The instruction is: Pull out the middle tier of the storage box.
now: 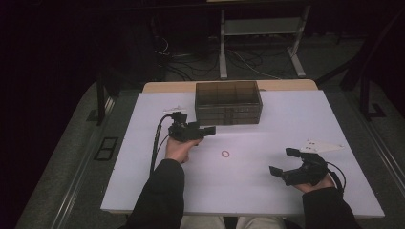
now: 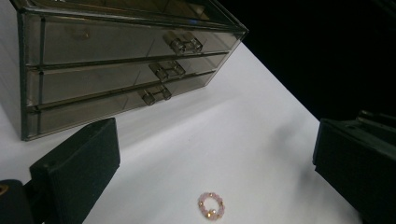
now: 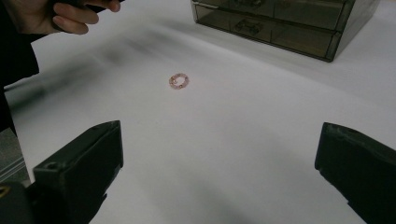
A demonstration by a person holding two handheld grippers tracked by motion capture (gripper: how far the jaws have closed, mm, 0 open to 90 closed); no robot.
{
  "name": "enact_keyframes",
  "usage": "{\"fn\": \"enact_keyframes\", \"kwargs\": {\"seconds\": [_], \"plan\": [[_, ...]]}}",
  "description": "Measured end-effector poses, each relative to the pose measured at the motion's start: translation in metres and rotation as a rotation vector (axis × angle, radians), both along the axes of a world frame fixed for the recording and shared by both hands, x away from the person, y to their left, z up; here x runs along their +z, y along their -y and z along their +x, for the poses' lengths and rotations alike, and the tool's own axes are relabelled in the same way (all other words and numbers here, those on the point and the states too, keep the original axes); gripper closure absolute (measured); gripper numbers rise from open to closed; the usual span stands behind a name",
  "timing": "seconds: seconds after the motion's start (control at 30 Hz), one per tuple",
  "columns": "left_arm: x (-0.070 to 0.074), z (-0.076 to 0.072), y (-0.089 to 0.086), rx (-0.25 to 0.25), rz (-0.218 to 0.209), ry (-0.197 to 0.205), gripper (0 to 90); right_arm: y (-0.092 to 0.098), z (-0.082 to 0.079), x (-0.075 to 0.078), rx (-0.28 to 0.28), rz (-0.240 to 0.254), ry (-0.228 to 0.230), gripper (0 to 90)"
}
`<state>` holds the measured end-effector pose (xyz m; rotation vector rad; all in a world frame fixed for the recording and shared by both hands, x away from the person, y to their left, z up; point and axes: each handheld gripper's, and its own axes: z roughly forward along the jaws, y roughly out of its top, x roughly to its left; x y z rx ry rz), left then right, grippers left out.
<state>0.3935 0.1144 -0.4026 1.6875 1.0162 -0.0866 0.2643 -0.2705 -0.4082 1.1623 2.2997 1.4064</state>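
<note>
your left gripper (image 1: 206, 130) hangs over the white counter (image 1: 267, 191) just in front of the drawer box (image 1: 228, 101), its jaws spread wide and empty. the pink bead ring (image 1: 225, 153) lies flat on the counter, near that gripper and between your two hands. your right gripper (image 1: 282, 162) sits well apart from the ring, jaws open too, holding nothing.

You're in a dim lab or workshop room: a plain white table (image 1: 267, 119) on grey floor, loose cables (image 1: 191, 62) heaped at twelve o'clock beside a white metal stand (image 1: 260, 33), and a dark frame (image 1: 365, 81) at two o'clock.
</note>
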Motion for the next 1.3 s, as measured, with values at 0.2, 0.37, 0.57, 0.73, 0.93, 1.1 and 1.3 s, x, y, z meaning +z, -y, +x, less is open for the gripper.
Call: {"fn": "enact_keyframes", "kwargs": {"seconds": [0.2,0.37,0.57,0.73,0.93,1.1,1.3], "plan": [[-0.004,0.004,0.004,0.028,-0.031,-0.012,0.0,0.0,0.0,0.0,0.001,-0.001,0.0,0.4],[-0.008,0.007,0.008,0.055,-0.05,-0.023,0.0,0.0,0.0,0.0,0.006,-0.003,0.003,0.4],[-0.013,0.01,0.012,0.086,-0.076,-0.042,0.1,-0.001,0.0,-0.001,0.007,-0.006,0.004,0.4],[-0.015,0.013,0.015,0.115,-0.106,-0.046,0.3,-0.001,0.001,-0.001,0.01,-0.008,0.001,0.4],[-0.017,0.015,0.022,0.133,-0.11,-0.057,0.3,-0.001,0.001,-0.001,0.008,-0.007,0.0,0.4],[-0.019,0.018,0.029,0.154,-0.119,-0.096,0.3,-0.001,0.001,0.0,0.009,-0.007,0.0,0.4],[-0.026,0.022,0.04,0.139,-0.112,-0.132,0.3,-0.002,0.003,0.0,0.017,-0.008,0.001,0.4]]}}
